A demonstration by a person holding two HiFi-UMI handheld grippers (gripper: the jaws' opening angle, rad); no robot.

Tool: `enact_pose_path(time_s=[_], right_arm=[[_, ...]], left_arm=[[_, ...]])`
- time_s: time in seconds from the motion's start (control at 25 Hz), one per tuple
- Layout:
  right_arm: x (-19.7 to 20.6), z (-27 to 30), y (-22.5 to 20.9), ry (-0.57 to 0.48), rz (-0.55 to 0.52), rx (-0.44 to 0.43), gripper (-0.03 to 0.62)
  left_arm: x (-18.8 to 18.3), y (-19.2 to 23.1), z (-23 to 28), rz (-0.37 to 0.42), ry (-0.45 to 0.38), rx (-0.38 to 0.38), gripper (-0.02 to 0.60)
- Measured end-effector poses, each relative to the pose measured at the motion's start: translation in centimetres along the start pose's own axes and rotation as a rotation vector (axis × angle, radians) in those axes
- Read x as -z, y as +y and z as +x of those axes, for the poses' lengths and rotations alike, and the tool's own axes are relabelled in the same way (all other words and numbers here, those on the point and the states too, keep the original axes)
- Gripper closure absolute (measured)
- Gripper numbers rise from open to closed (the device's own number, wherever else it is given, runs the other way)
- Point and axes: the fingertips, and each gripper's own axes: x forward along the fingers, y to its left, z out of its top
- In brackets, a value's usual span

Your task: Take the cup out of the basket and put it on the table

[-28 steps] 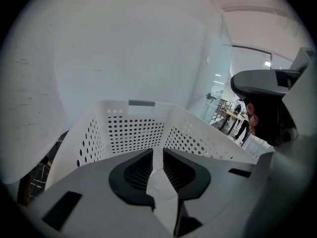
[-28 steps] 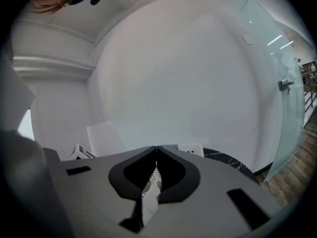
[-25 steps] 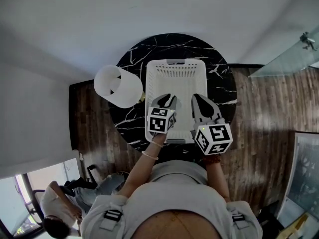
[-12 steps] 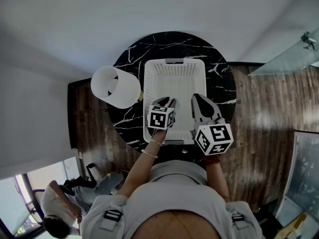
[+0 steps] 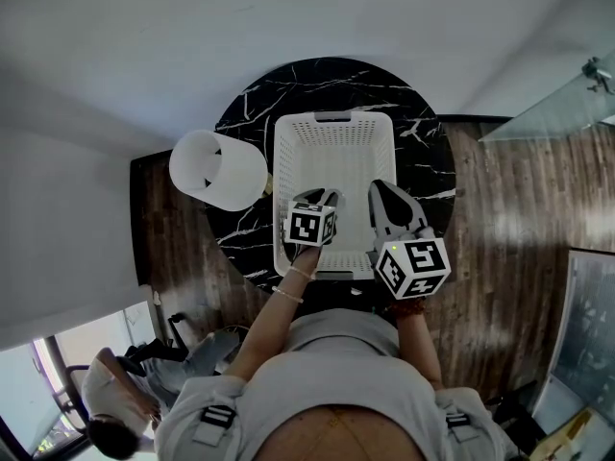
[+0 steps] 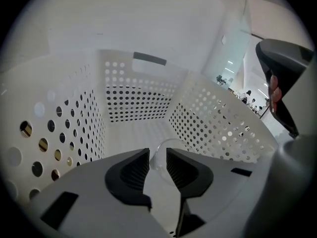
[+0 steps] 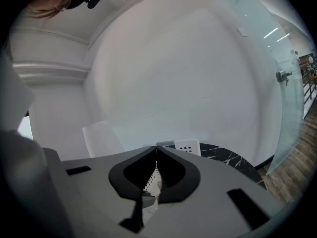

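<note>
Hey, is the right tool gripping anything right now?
No, the right tool has its jaws closed tip to tip with nothing held between them.

White open-ended cylinder (image 5: 217, 169) on its side, wood-plank floor (image 5: 500, 209), glass panel (image 5: 562, 109) far right.

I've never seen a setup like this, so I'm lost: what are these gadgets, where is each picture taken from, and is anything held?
No robot here: a person holds tongs in each hand. One picture looks down from a head camera; the others ride on the tongs. A white basket stands on the black marble table, with a white cylinder to its left. The left tongs reach into the basket, slightly apart around the edge of a clear cup, not visibly clamped. The right tongs are shut and empty.
</note>
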Motion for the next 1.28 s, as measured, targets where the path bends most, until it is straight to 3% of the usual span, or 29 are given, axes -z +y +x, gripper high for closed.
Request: enact_pose_path(time_s=[0.44,0.72,1.08,1.28], right_arm=[[0.1,0.2,-0.3,0.001,0.029,-0.011,0.582],[-0.1,0.1,-0.5,-0.008,0.055,-0.018,0.582],[0.1,-0.2,-0.2,-0.004,0.061,-0.026,0.582],[0.1,-0.4,0.0,-0.004,0.055,-0.028,0.582]], left_arm=[[0.4,-0.3,0.9,0.02,0.062,0.029,0.486],[1.0,-0.7,2.2,0.059,0.148,0.071,0.486],[1.0,-0.7,2.5,0.073,0.163,0.08,0.486],[1.1,-0.8,2.4,0.124,0.165,0.058,0.486]])
